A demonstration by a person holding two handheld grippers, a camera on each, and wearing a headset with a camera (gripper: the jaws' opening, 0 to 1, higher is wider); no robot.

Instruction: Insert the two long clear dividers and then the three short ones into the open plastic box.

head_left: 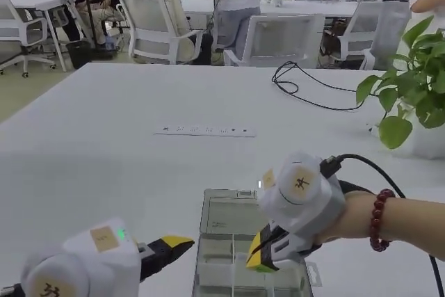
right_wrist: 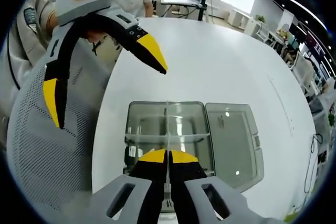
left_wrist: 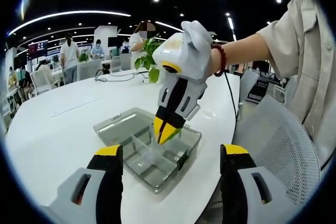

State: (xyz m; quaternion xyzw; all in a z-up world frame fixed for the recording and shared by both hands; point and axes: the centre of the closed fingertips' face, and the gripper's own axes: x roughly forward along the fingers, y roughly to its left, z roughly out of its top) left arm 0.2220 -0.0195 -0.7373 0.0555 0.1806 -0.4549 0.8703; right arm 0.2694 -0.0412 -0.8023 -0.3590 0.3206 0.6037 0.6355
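Ideally, right gripper (head_left: 256, 263) fingers are pinching the divider (right_wrist: 167, 129) upright over box (head_left: 229, 213) slots, left gripper (head_left: 174, 245) fingers gaping at nine o'clock.

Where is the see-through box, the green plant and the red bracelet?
plastic box (right_wrist: 147, 121): right gripper view, bare compartment floor.
plant (head_left: 395, 130): head view, big lower leaf.
bead bracelet (head_left: 377, 219): head view, middle beads.
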